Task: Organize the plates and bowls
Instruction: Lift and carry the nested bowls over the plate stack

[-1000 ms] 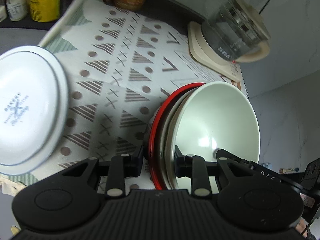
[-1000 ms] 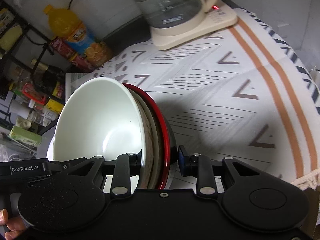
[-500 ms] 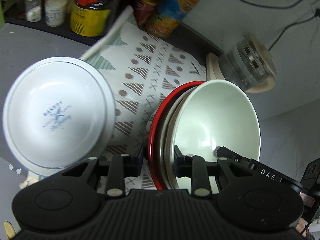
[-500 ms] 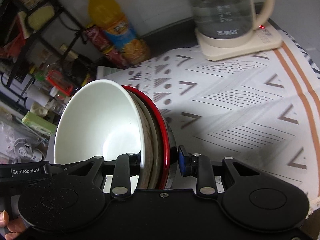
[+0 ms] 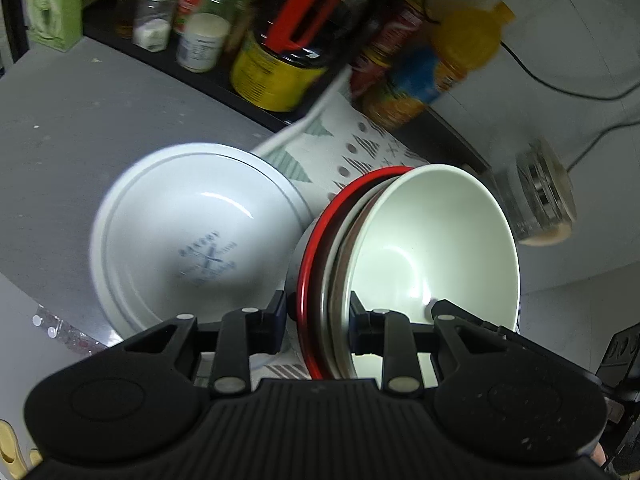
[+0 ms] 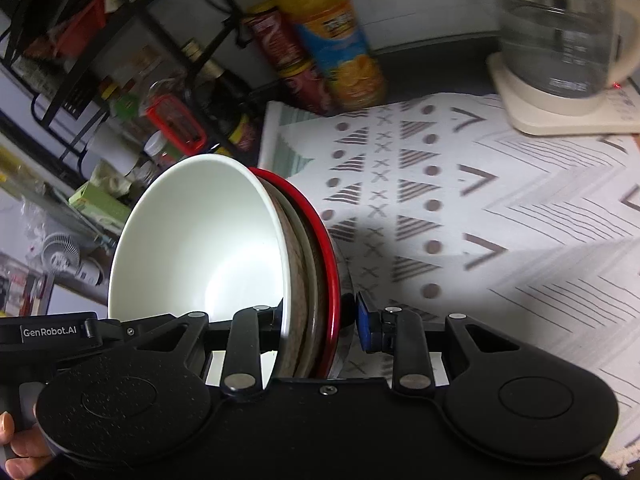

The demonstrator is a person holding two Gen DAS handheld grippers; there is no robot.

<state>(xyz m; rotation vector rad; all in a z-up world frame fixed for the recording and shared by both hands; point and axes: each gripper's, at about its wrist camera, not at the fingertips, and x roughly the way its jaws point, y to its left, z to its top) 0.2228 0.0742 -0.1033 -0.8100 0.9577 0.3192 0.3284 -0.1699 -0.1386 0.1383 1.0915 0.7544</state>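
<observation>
Beside the stack (image 5: 400,248) both claws clamp, only the left view shows a white bowl (image 5: 192,236).

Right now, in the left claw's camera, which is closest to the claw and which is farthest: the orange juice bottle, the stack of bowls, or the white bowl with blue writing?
1. Stack of bowls, pinched in the left claw.
2. White bowl with blue writing, just left.
3. Orange juice bottle, far back by the wall.

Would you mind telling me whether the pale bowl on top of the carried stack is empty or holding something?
Empty: the pale bowl shows only bare, glossy inner surface in both wrist views.
</observation>
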